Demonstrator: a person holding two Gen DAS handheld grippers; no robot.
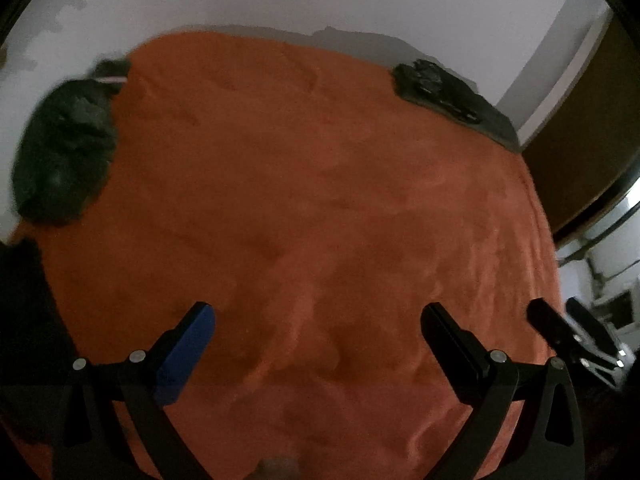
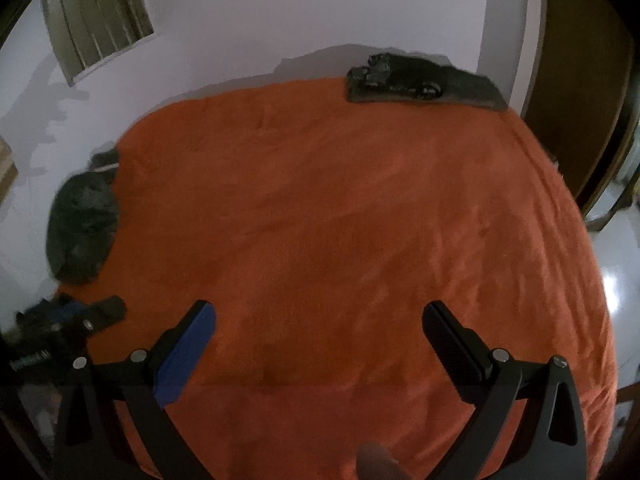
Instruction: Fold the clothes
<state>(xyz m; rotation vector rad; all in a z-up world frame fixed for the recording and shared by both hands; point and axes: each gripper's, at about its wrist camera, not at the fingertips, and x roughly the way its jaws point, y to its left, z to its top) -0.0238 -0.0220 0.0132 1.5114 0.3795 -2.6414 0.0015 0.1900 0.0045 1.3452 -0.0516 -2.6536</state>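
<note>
Two tongs, left gripper and right gripper, hang spread apart over the orange blanket, gripping nothing; crumpled dark clothes far left; folded dark stack far ahead-right, nothing between.

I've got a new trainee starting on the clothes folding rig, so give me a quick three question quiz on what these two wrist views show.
1. True or false: the left tongs are shut on a garment.
2. Multiple choice: the crumpled dark pile lies at which part of the orange bed cover? A) its left edge B) its middle C) the near right corner
3. Fill in: the folded dark stack sits at the far ___ corner, next to the wall.

Key: 1 false, both the left and the right tongs stand open and empty; 2 A; 3 right.
</note>
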